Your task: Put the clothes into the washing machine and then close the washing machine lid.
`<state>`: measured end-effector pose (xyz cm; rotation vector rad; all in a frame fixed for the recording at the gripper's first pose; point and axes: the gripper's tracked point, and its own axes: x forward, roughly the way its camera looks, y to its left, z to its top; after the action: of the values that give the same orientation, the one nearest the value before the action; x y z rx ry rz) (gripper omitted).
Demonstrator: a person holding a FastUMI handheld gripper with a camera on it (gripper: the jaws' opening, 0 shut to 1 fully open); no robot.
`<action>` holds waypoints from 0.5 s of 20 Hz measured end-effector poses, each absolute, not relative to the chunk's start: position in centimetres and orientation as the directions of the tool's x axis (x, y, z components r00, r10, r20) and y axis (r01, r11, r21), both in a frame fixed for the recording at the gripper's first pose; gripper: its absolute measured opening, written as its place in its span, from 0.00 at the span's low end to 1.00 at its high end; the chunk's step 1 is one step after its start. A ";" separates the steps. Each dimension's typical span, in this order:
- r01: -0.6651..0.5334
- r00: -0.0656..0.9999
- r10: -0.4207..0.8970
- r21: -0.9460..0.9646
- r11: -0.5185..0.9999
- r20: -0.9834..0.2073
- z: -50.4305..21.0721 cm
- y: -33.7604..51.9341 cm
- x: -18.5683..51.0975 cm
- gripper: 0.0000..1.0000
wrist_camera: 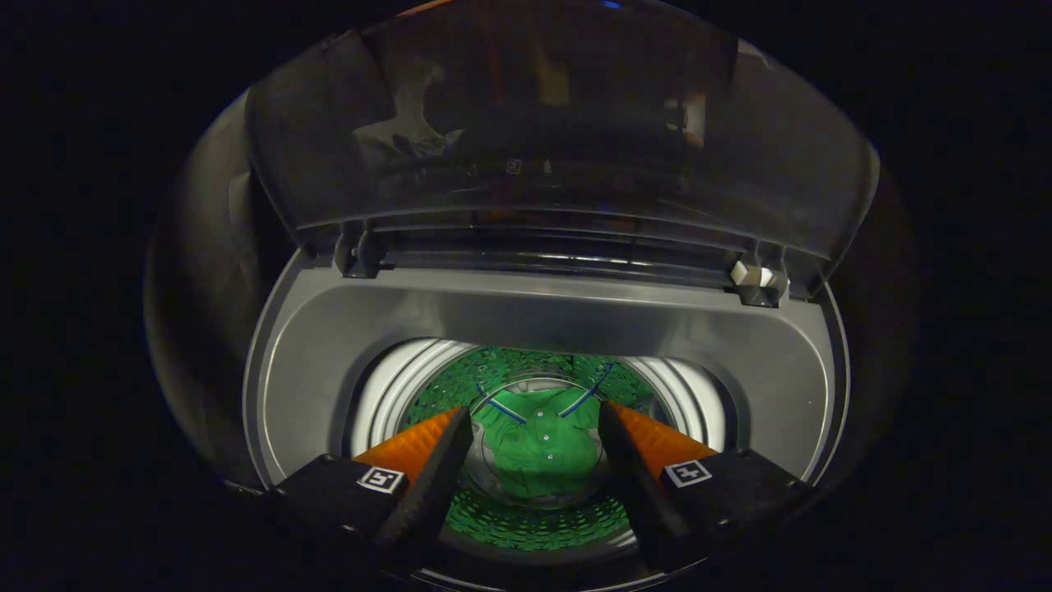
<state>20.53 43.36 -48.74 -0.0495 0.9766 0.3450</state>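
A laundry setting, of the kind found in a home, is indicated by a top-loading washing machine seen from above. Its grey top rim is seen around a round opening, with a perforated drum below, in which a green buttoned shirt is lying. A smoked, see-through lid is raised upright on two hinges at the far edge of the machine, and the surroundings are left dark.

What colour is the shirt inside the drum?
Green shirt with blue trim, seen beyond the open tool, gripper view.
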 end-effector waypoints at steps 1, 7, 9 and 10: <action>-0.306 0.519 0.270 0.119 0.945 -0.811 -48.2 43.3 20.4 0.99; -0.302 0.575 0.290 0.131 0.944 -0.765 -44.0 42.5 19.4 0.99; -0.305 0.599 0.296 0.130 0.943 -0.744 -41.7 41.8 18.8 0.99; -0.302 0.608 0.295 0.128 0.945 -0.737 -40.9 41.4 18.5 0.99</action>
<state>18.52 41.37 -40.93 -0.0095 0.8500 0.3447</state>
